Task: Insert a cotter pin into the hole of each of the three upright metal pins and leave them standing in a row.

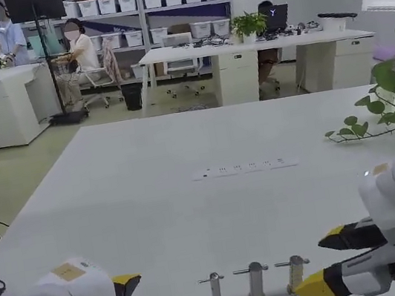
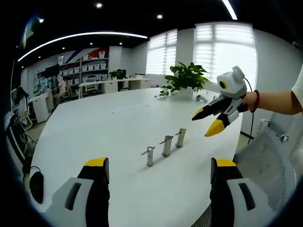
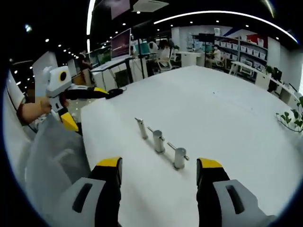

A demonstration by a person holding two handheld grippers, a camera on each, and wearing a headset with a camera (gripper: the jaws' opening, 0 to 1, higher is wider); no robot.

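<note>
Left claw (image 2: 160, 164) and right claw (image 1: 313, 265) spread empty, flanking the pin row (image 1: 255, 281) on the bench (image 1: 190, 194) since cotters (image 1: 241, 269) look in.

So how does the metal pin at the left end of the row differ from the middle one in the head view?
The left-end pin is clearly slimmer than the middle pin. The left-end pin closes the row, with a neighbour on one side; the middle pin has one on each side. Both stand upright on the white table, silver, each with a thin cotter pin crossing near its top.
</note>
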